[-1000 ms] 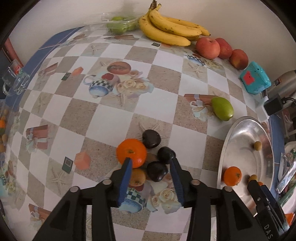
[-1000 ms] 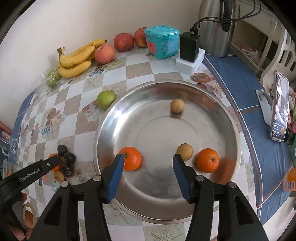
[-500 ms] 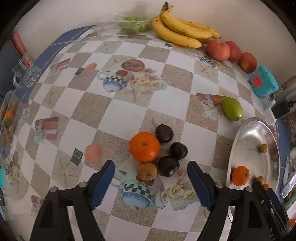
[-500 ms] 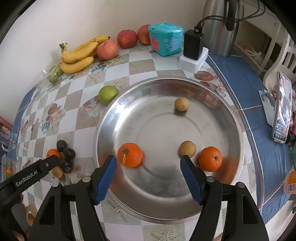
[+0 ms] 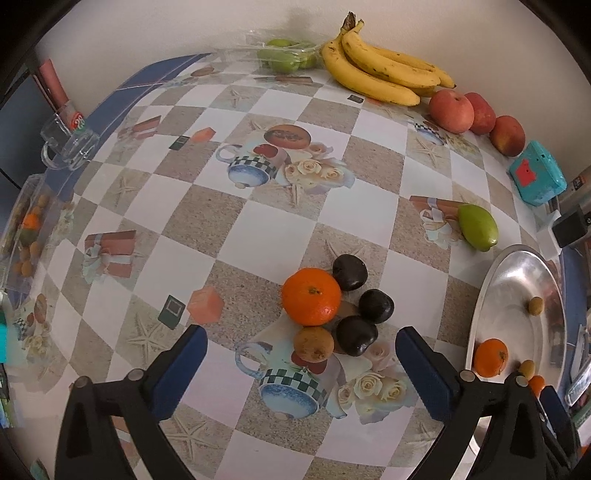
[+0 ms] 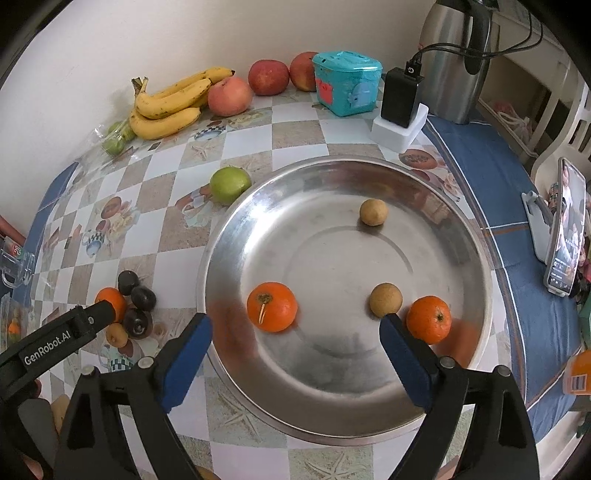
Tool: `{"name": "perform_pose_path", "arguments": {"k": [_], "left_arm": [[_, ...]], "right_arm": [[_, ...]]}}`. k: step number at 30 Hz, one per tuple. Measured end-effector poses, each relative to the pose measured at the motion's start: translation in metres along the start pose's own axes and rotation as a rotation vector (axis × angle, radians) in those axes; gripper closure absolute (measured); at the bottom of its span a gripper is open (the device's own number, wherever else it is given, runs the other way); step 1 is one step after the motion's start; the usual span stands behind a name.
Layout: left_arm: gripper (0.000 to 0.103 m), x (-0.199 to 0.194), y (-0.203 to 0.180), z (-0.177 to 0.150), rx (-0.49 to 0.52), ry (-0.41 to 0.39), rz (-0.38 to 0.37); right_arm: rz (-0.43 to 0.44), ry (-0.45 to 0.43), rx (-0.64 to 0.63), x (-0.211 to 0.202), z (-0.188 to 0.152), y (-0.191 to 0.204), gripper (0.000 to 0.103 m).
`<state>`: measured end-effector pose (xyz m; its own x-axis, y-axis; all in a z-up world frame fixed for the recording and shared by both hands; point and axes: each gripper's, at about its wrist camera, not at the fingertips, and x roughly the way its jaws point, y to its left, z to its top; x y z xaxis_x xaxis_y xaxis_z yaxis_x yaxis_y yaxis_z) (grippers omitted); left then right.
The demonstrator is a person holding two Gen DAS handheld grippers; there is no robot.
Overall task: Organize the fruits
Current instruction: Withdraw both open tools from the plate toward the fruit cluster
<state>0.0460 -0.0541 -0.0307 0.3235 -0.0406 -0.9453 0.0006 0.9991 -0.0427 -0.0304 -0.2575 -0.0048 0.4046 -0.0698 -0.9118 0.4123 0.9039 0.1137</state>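
Tablecloth (image 5: pixel 258 229) of printed checks meets a cream wall (image 5: pixel 184 33).

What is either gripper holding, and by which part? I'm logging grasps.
Nothing is held. The left gripper, jaws opening, is above the fruit pile; the right gripper, also opening, is empty over the metal tray.

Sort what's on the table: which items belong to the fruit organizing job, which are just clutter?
Job:
- metal tray, two oranges and two small brown fruits in it
- loose pile: orange, three dark fruits, small brown fruit
- green fruit
- bananas
- apples
- bagged green fruits

Clutter:
- teal box
- kettle
- black charger
- phone
- glass mug
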Motion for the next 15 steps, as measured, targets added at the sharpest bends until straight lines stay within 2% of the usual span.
{"name": "perform_pose_path", "arguments": {"k": [10, 15], "left_arm": [[0.0, -0.002, 0.008, 0.001, -0.026, -0.002, -0.004], [0.0, -0.006, 0.014, 0.005, -0.031, -0.028, 0.025]], "right_arm": [[0.017, -0.027, 0.02, -0.002, -0.001, 0.0, 0.008], [0.037, -0.026, 0.02, -0.004, -0.002, 0.005, 0.008]]}}
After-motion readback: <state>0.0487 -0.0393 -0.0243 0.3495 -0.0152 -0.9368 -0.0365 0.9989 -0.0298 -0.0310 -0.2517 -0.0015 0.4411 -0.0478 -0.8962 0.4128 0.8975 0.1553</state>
